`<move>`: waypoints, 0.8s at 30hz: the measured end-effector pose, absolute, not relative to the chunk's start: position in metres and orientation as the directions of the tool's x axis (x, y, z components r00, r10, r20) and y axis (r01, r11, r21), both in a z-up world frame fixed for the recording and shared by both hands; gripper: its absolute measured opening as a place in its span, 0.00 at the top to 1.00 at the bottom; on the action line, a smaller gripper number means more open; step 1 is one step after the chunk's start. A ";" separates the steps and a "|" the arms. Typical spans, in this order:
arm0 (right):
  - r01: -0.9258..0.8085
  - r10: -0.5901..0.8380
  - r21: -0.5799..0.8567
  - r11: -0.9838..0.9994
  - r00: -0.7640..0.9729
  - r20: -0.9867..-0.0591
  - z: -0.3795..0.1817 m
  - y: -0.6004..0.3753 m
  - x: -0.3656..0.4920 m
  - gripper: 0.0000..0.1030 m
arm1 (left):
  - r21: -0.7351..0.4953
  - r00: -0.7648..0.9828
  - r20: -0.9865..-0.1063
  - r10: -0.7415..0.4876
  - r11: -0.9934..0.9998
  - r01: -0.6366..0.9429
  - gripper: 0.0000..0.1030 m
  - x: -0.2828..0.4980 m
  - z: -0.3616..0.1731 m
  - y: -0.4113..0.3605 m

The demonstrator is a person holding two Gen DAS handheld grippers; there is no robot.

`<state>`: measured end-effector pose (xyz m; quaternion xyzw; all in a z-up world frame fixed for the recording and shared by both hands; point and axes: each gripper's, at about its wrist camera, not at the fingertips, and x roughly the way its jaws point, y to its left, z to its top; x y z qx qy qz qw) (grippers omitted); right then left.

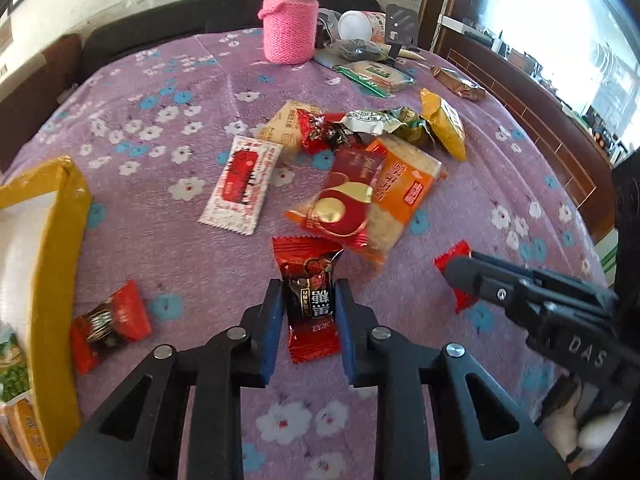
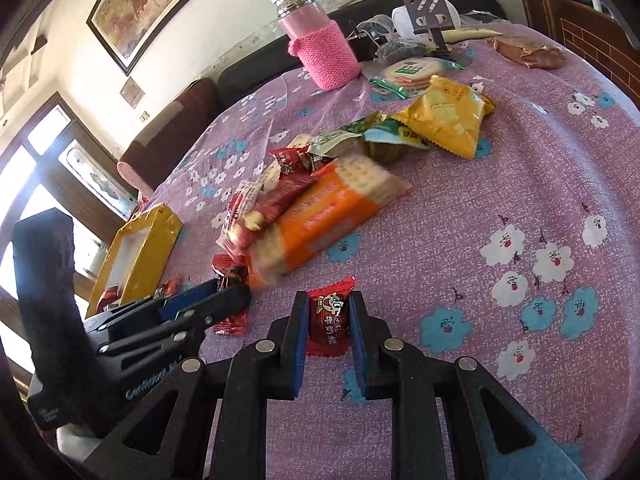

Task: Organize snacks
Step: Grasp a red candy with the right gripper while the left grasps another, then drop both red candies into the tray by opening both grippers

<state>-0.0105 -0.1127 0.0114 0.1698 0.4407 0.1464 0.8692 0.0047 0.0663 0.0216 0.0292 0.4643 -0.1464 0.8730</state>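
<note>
Item: two wrapped candies, near table edge. Left hand-held gripper (image 1: 306, 304) clamps the dark-red candy (image 1: 310, 300); right hand-held gripper (image 2: 329, 320) clamps the small red candy (image 2: 330, 322). Next, we judge: carry to yellow box (image 1: 60, 240).

Counted on the counter (image 1: 168, 240): four small red candies (image 1: 310, 300), one orange cracker pack (image 1: 400, 196), one yellow snack bag (image 1: 444, 126), one pink knit-sleeved bottle (image 1: 290, 20), one yellow box (image 1: 60, 240).
</note>
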 end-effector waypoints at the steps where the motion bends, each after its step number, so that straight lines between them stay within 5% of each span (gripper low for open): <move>1: -0.108 0.402 0.420 0.901 0.570 -0.717 0.012 -0.111 -0.011 0.80 | -0.097 0.527 -0.817 -0.236 0.956 0.278 0.79 0.002 0.022 0.071; 12: -0.141 0.409 0.411 0.900 0.595 -0.691 0.016 -0.104 -0.016 0.80 | -0.261 0.595 -0.743 -0.307 0.951 0.165 0.79 -0.047 0.065 0.144; 24: -0.245 0.482 0.427 0.871 0.595 -0.643 0.047 -0.054 -0.040 0.81 | -0.317 0.727 -0.678 -0.108 0.935 -0.157 0.78 -0.122 0.085 0.311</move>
